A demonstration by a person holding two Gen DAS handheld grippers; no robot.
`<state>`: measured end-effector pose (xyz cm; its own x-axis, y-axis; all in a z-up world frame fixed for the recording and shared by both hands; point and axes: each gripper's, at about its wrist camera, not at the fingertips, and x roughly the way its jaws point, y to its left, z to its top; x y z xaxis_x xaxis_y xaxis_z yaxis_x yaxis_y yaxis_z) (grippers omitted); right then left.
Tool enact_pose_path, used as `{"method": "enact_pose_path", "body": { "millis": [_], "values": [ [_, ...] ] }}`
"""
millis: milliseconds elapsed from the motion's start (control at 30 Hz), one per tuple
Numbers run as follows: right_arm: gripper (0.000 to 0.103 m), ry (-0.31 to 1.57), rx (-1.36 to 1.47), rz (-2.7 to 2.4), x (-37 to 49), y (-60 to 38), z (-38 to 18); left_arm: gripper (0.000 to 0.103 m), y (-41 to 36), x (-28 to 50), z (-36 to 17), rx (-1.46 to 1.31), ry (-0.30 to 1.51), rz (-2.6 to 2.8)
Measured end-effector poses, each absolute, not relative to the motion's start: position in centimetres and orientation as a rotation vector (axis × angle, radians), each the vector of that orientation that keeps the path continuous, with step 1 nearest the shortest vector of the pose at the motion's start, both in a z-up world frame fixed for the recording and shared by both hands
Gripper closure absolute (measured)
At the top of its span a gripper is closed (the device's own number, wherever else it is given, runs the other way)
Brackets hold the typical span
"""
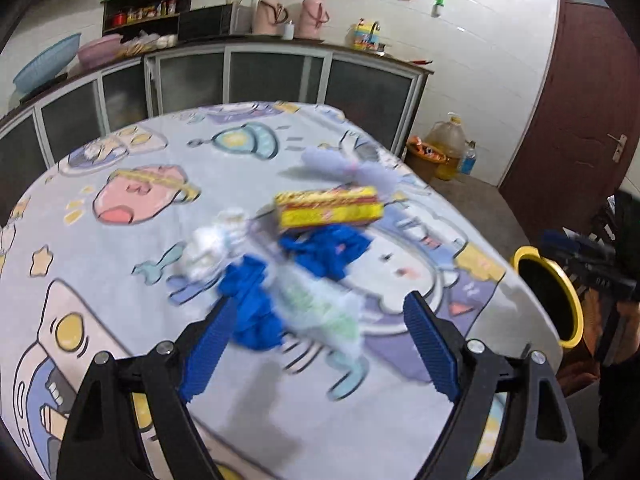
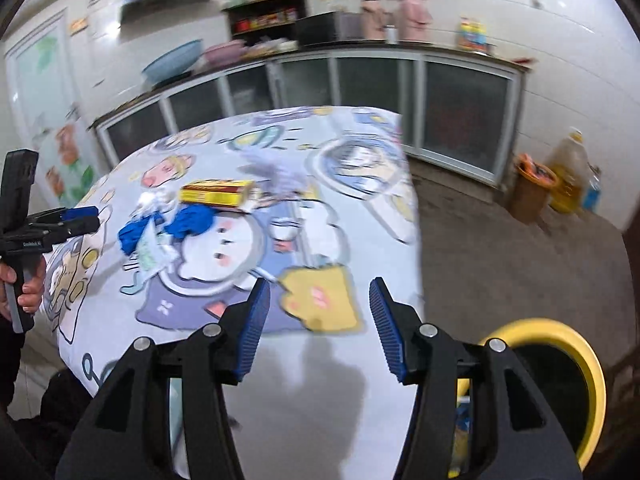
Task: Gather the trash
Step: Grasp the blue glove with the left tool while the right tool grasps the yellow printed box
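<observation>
Left gripper (image 1: 316,340) sits wide open, empty, with the blue crumpled trash (image 1: 252,312) just ahead between its fingers — nearer than the yellow box (image 1: 329,207) beyond. Right gripper (image 2: 318,324) — open too, well apart, by the yellow-rimmed bin (image 2: 592,364).

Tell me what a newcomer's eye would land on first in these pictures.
First, the heap of litter mid-table on the cartoon-print tablecloth: a yellow-and-red cardboard box, crumpled blue plastic gloves and a white crumpled wrapper. Next, the yellow-rimmed round bin beside the table's edge, below the open right gripper.
</observation>
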<state>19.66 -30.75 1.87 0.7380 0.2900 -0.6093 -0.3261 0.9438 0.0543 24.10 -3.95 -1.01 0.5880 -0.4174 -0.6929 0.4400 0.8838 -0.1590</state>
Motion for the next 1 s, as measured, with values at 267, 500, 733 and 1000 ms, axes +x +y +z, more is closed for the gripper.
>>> {"method": "enact_pose_path", "body": {
  "millis": [267,500,733,1000],
  "values": [
    [0.053,0.702,-0.142,0.461,25.9,-23.4,1.0,0.021,-1.0,26.0,-3.6,-0.034,0.849,-0.496],
    [0.053,0.769,-0.069,0.528,31.2,-20.9,0.0,0.021,-1.1,27.5,-4.6,-0.044,0.870,-0.506],
    [0.054,0.813,0.013,0.558,34.7,-19.8,-0.7,0.021,-1.7,28.8,-4.9,-0.050,0.884,-0.510],
    [0.053,0.864,0.050,0.579,37.1,-18.9,-1.9,0.021,-2.3,30.0,-5.6,-0.065,0.914,-0.505]
  ]
}}
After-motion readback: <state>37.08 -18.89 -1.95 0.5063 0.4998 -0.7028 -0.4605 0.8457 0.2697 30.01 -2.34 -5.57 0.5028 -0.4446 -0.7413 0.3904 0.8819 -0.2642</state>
